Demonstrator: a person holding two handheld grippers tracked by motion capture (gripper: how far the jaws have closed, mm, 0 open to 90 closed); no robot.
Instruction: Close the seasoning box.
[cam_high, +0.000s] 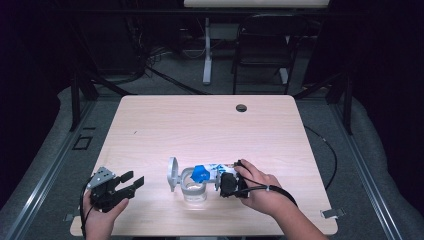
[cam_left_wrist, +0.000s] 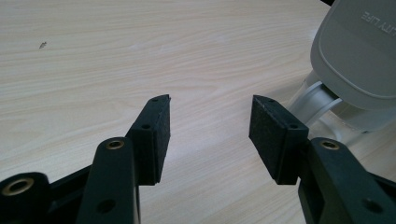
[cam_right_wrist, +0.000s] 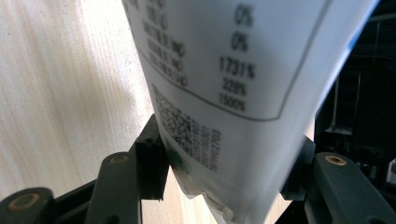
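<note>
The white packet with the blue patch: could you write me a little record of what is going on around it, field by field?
Packet: white packet with blue patch and printed label, tipped over the container
Held by: right claw, jaws pressed on both sides of the packet
Container: clear container on the table, its grey lid flipped open
Left claw: left claw open, nothing between its jaws, apart from the container at the table's near left
Surface: light wooden table
Contents of container: cannot tell
</note>
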